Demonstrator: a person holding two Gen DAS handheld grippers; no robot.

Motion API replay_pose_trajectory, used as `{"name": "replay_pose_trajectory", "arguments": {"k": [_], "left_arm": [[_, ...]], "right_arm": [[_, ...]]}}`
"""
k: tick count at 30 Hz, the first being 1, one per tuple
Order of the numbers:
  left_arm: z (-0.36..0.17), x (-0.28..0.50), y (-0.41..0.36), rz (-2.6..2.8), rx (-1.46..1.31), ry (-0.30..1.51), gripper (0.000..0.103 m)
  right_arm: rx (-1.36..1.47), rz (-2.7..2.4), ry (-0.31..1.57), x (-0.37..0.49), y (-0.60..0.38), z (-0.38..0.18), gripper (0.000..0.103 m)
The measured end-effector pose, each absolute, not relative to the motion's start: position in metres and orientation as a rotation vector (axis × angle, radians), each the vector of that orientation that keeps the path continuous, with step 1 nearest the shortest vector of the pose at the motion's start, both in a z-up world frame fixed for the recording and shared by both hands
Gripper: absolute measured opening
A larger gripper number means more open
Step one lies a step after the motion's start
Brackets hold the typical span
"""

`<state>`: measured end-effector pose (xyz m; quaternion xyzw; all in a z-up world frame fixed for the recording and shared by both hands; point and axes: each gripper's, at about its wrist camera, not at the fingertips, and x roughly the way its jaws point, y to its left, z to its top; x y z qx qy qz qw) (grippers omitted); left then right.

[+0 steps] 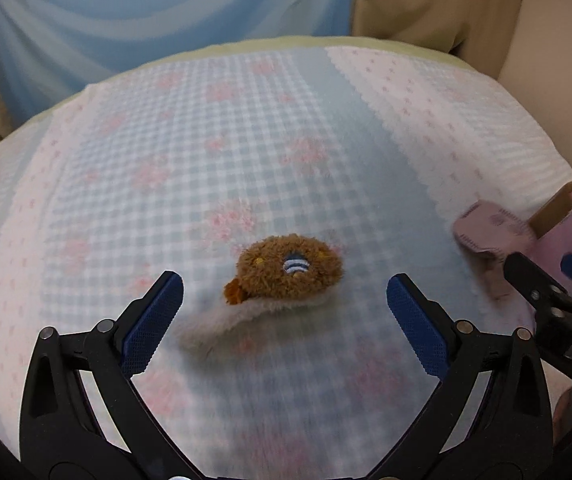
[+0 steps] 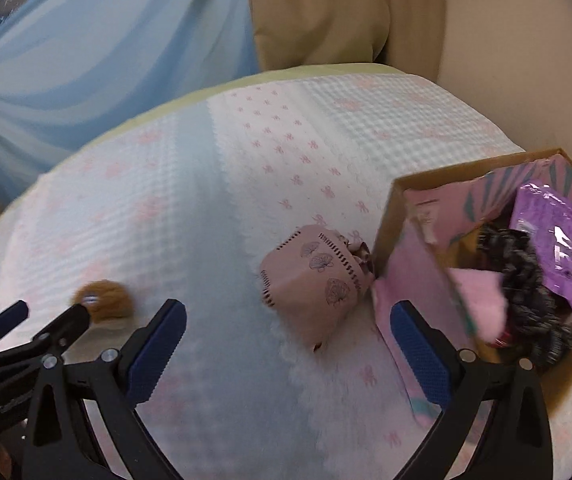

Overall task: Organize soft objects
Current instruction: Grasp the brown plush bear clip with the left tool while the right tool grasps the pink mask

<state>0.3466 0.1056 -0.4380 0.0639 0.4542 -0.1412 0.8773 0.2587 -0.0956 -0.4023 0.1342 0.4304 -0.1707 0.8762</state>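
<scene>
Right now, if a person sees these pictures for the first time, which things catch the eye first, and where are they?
First comes the fuzzy brown plush toy, lying on the pastel checked bedspread just ahead of the open left gripper. Next is the cardboard box at the right, already holding a shiny purple packet and dark knitted fabric. A folded pink cloth lies against the box's near corner, ahead of the open right gripper.
</scene>
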Motion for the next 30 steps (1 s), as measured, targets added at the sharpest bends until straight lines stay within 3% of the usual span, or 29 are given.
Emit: {"name": "replay_pose_trajectory", "arguments": {"k": [5, 7, 11, 16, 20, 22, 30], "left_arm": [[-0.467, 0.362, 0.102, -0.269, 0.140, 0.922, 0.093], [-0.474, 0.367, 0.103, -0.258, 0.127, 0.928, 0.086], [-0.481, 0.371, 0.103, -0.255, 0.100, 0.932, 0.083], [-0.487, 0.372, 0.095, -0.254, 0.135, 0.935, 0.071], [-0.488, 0.369, 0.095, -0.254, 0.135, 0.921, 0.060], [-0.487, 0.369, 0.096, -0.252, 0.126, 0.919, 0.057], [-0.478, 0.363, 0.096, -0.238, 0.117, 0.911, 0.053]], "right_arm": [[0.051, -0.371, 0.863, 0.283, -0.075, -0.433, 0.095], [0.029, -0.379, 0.871, 0.290, -0.074, -0.442, 0.090], [0.042, -0.419, 0.872, 0.296, -0.082, -0.455, 0.090], [0.056, -0.465, 0.906, 0.302, -0.095, -0.469, 0.060], [0.055, -0.486, 0.912, 0.302, -0.103, -0.475, 0.046], [0.059, -0.495, 0.907, 0.301, -0.105, -0.475, 0.031], [0.029, -0.460, 0.893, 0.295, -0.108, -0.469, 0.024]]}}
